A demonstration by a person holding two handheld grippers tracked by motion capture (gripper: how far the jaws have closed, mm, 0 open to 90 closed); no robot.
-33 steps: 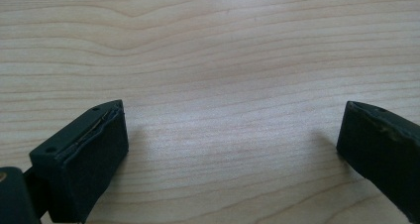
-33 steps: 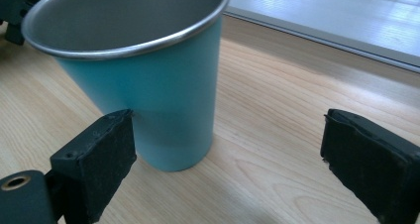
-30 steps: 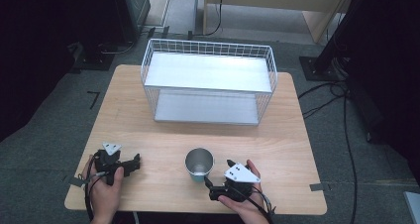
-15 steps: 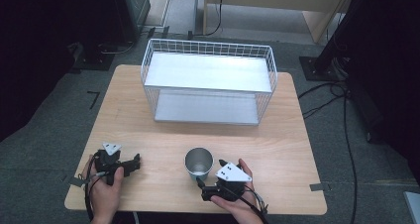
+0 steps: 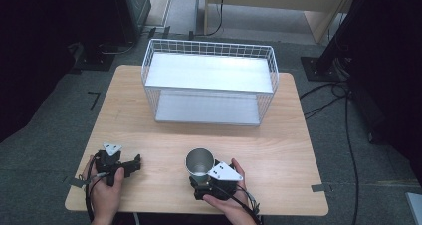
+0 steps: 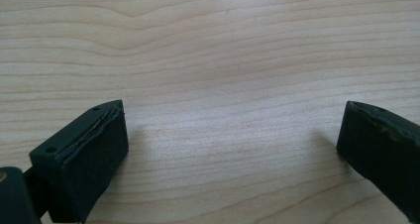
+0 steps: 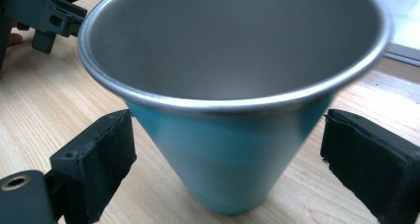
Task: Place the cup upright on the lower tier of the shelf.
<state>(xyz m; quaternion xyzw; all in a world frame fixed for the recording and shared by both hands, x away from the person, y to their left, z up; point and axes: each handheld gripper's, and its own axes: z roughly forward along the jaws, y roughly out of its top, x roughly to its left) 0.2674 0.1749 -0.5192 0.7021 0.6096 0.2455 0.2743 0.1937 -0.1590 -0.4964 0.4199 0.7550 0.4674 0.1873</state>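
Cup [image 5: 199, 164] stands upright on the tabletop [image 5: 278, 150], near the front edge, metal inside, teal outside. My right gripper [image 7: 225, 154] sits around it, fingers [image 7: 94, 159] wide apart either side of the cup's lower wall, gap on both sides, not touching. My left gripper [image 6: 233, 149] rests at the front left of the tabletop, well apart from the cup, fingers [image 6: 84, 154] spread wide over bare wood, holding nothing. White wire basket [image 5: 209, 80] sits at the back of the tabletop, well behind the cup.
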